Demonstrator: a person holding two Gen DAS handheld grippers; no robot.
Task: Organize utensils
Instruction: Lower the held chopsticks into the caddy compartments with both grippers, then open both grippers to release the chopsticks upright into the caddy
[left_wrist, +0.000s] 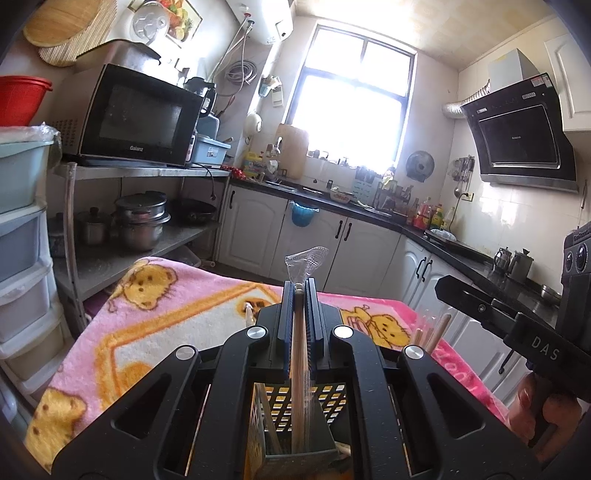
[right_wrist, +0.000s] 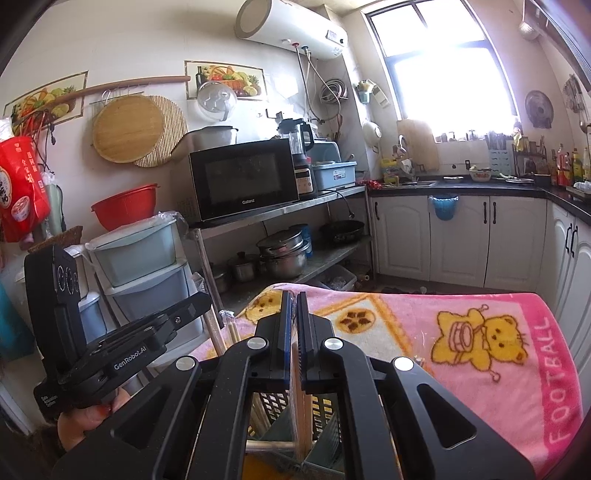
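Chopsticks (left_wrist: 300, 354), wooden, in a clear plastic sleeve, stood upright between the left gripper's (left_wrist: 300, 291) blue pads, clamped tight; sleeve tip poked up above the fingertips. Lower ends hung into a perforated utensil holder (left_wrist: 295, 424) just under the gripper. Holder sat on a pink bear-print blanket (left_wrist: 166, 332). More chopstick ends (left_wrist: 437, 328) showed at the right, beside the right gripper's body.

Right wrist view: right gripper (right_wrist: 294, 295) also closed on a wrapped wooden pair (right_wrist: 301, 406), seen below the pads, running down into the same holder (right_wrist: 280, 410). Pads nearly met, only the sticks between. Left gripper's body (right_wrist: 122, 343) sat at the left with chopstick tips just beside it. Blanket (right_wrist: 480, 350) lay beyond.
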